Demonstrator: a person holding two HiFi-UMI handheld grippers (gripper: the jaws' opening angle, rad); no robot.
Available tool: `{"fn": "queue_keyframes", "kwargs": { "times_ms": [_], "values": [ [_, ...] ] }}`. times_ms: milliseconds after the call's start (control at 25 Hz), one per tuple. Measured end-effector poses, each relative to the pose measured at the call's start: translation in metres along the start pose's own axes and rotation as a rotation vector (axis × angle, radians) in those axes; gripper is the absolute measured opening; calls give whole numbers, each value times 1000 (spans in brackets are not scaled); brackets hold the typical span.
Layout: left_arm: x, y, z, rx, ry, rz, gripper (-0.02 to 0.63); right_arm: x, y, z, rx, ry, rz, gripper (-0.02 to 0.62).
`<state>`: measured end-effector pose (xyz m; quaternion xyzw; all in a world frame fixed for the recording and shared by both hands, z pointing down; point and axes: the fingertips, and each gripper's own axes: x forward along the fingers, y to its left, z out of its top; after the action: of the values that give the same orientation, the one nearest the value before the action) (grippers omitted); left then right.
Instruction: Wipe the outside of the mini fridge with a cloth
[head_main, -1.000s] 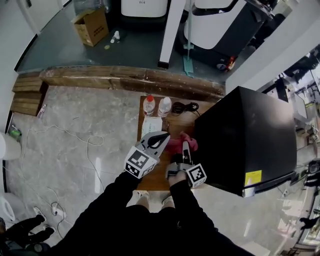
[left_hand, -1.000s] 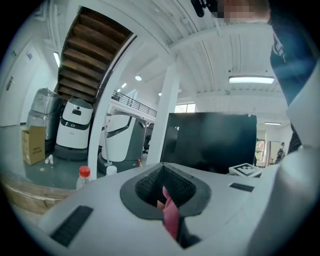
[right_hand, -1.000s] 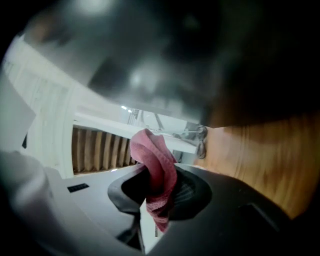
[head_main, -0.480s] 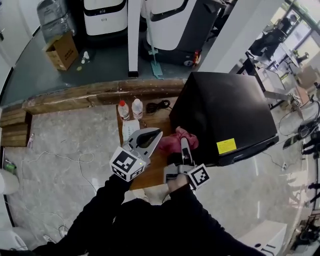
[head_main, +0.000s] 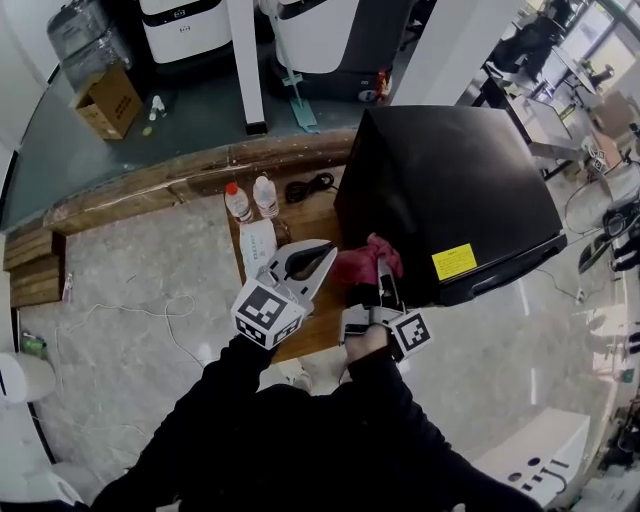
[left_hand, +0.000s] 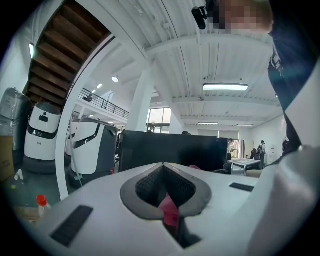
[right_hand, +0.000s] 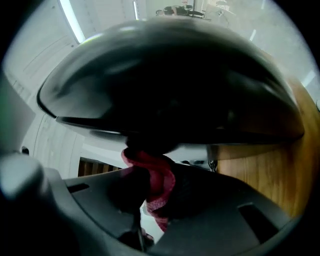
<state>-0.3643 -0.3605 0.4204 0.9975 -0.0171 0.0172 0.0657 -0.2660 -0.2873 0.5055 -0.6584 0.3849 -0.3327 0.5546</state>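
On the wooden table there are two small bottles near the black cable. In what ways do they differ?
Cap: the red-capped bottle has a red cap, the white-capped bottle a white one. Place: the red-capped bottle stands by the table edge, the white-capped bottle nearer the black cable. Both are clear, upright and side by side.

Mini fridge (head_main: 450, 180) black (yellow label (head_main: 453, 262) right of centre); cloth (head_main: 362, 262) crimson; left gripper (head_main: 328, 250) grey, its cube (head_main: 262, 312) in black-and-white squares; table (head_main: 318, 222) wood-brown.
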Motion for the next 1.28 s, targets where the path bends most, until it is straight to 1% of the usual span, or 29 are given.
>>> {"fn": "queue_keyframes", "kwargs": {
  "times_ms": [160,280,400,480,640,800,1040,1200,1280],
  "values": [
    [7,-4,-27,-13,37,-17,5,1,-26,-3,13,3,-45,83],
    [16,-8,-59,-19,85,-39,5,3,-50,-8,29,11,-73,83],
    [23,-6,-102,-40,131,-51,5,3,-89,-15,46,9,-135,83],
    [25,0,-129,-54,151,-46,5,3,-117,-20,50,6,-180,83],
    [28,8,-176,-69,195,-29,5,0,-171,-26,80,-9,-239,83],
    [28,14,-216,-74,254,-24,5,-2,-223,-33,57,-5,-302,83],
    [13,22,-246,-110,291,-11,5,-8,-275,-43,33,-1,-382,83],
    [3,27,-252,-133,293,4,5,-12,-303,-49,31,-2,-428,83],
    [-1,29,-251,-140,289,14,5,-12,-310,-50,18,3,-434,81]
  ]
}}
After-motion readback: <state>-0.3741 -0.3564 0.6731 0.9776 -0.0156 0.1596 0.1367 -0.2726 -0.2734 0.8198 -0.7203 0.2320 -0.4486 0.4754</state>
